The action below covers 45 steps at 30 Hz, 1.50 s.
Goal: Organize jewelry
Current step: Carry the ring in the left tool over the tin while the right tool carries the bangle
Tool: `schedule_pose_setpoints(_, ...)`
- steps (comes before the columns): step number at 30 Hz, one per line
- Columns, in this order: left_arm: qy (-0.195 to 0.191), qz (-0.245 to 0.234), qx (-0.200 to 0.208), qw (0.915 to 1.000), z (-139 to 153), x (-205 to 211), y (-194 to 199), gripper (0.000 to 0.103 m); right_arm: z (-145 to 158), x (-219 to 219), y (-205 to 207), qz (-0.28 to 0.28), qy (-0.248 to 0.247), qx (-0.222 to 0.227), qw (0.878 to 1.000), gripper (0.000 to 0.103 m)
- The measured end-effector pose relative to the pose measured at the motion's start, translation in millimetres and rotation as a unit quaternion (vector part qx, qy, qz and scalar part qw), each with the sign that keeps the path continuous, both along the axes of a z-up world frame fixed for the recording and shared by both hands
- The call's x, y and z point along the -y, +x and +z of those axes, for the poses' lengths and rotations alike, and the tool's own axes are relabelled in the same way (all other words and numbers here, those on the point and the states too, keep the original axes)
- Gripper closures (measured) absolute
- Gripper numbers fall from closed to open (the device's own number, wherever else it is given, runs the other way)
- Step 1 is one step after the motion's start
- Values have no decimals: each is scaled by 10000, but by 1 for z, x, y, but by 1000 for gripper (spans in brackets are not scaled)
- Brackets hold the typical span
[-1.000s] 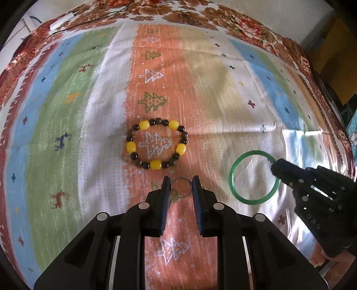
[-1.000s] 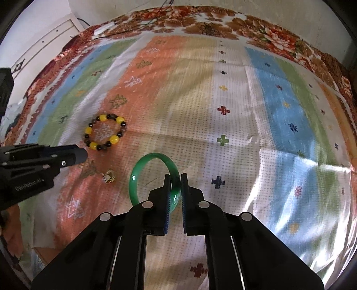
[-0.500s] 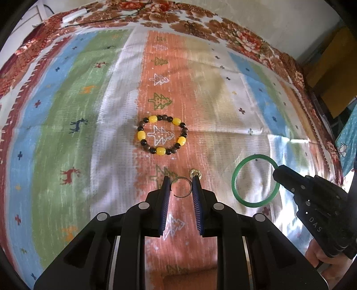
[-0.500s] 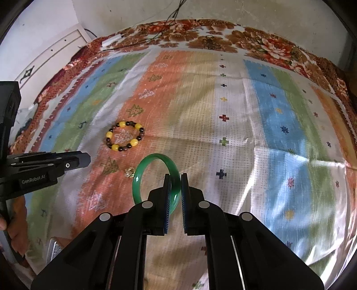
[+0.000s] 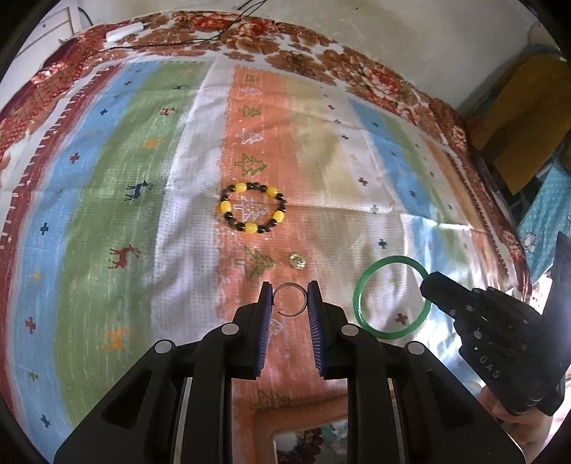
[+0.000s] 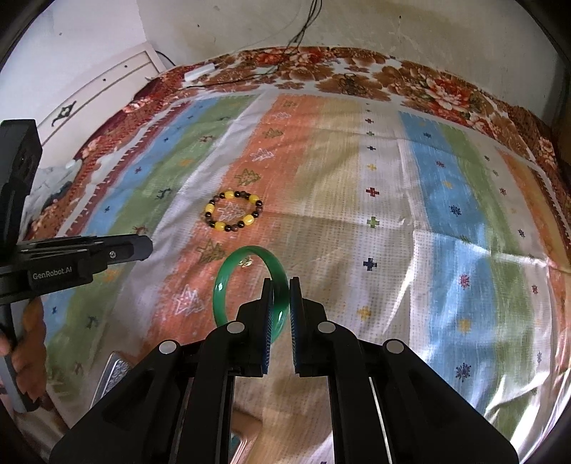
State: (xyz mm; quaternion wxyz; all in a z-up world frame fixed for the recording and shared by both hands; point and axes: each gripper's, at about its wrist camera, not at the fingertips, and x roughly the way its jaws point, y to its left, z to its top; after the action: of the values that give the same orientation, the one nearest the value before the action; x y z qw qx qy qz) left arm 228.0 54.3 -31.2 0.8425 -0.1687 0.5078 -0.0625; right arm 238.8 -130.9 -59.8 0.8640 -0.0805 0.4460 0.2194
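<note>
My left gripper (image 5: 289, 298) is shut on a thin silver ring (image 5: 289, 284), which hangs above the striped cloth (image 5: 107, 200). My right gripper (image 6: 281, 285) is shut on a green bangle (image 6: 222, 289), also lifted clear of the cloth. The left wrist view shows that bangle (image 5: 359, 291) held at its right side by the right gripper (image 5: 428, 285). On the orange stripe lies a bracelet of yellow and dark beads (image 5: 251, 227) (image 6: 218, 225). A small gold piece (image 5: 297, 260) lies nearer; in the right wrist view this gold piece (image 6: 246, 263) shows through the bangle. The left gripper (image 6: 142, 246) reaches in from the left.
A white power strip (image 5: 123, 30) with dark cables lies at the cloth's far edge. Yellow furniture (image 5: 517, 117) stands to the right and a white cabinet (image 6: 100, 89) to the left. A wooden-framed box (image 5: 307, 435) and a metallic case (image 6: 114, 371) sit at the near edge.
Both grippers have risen and drawn back from the cloth, carrying the ring and the bangle. The beaded bracelet looks farther off, and the gold piece has come into view beyond the ring.
</note>
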Motion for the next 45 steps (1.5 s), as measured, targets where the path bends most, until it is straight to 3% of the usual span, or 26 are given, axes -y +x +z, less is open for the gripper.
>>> schedule_pose_setpoints(13,2,-412,427,9982,18,22,-36,83,11,-5,-28,238,-89,255,9994,93)
schedule_pose_setpoints(24,539,-636,958,9919,32,36,-67,83,20,0,-51,336,118,312,9989,93)
schedule_pose_setpoints(30,863,-776,1415,9831,39,45,-91,83,23,5,-64,400,208,327,9984,93)
schedule_pose_setpoints(35,963,-835,1529,9800,40,49,-104,83,22,7,-74,452,256,313,9982,93)
schedule_pose_setpoints(45,1389,-1072,2160,9605,47,64,-134,83,17,14,-90,464,271,256,9982,93)
